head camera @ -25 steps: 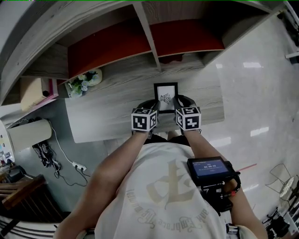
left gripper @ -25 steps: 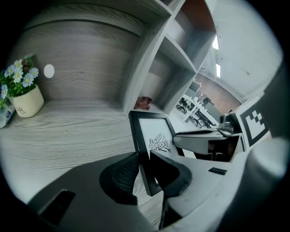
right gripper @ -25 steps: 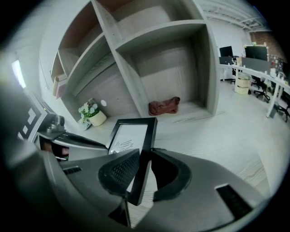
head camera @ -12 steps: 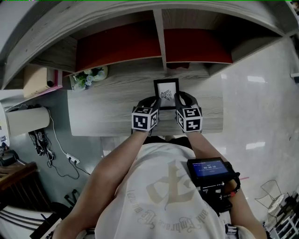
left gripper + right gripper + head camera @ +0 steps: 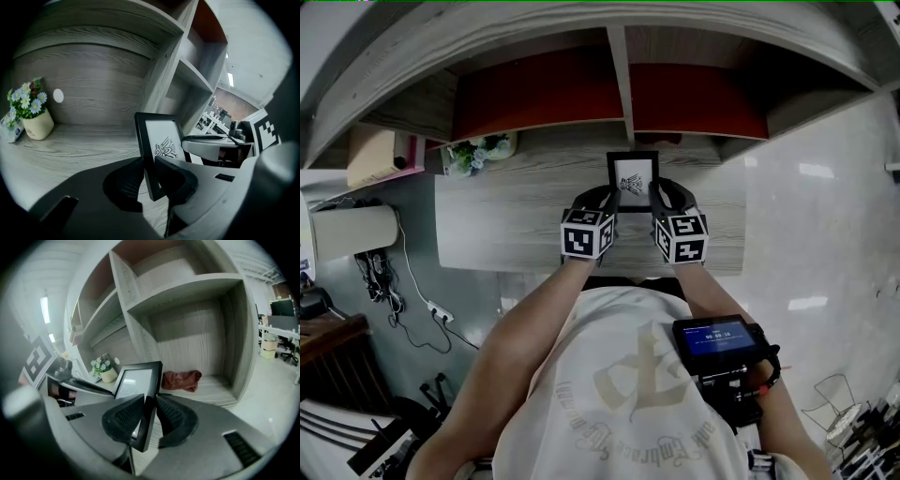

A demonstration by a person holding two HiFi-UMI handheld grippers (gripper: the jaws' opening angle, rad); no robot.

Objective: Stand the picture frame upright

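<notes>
A black picture frame [image 5: 633,176] with a white mat and a small dark drawing stands nearly upright on the wooden desk [image 5: 516,220], in front of the shelf divider. My left gripper [image 5: 607,197] has the frame's left edge [image 5: 146,154] between its jaws, which are closing on it. My right gripper [image 5: 660,194] is shut on the frame's right edge [image 5: 149,394]. In the left gripper view the left gripper [image 5: 149,172] pinches the frame low on its side. In the right gripper view the right gripper [image 5: 150,414] does the same.
A cream pot of flowers [image 5: 478,152] stands at the desk's back left. A dark red cloth [image 5: 182,379] lies in the shelf bay behind the frame. A vertical divider [image 5: 621,84] splits the shelf above. The desk's front edge is at my body.
Both grippers and the frame sit slightly farther back toward the shelf than a second ago. The grip on both edges looks the same.
</notes>
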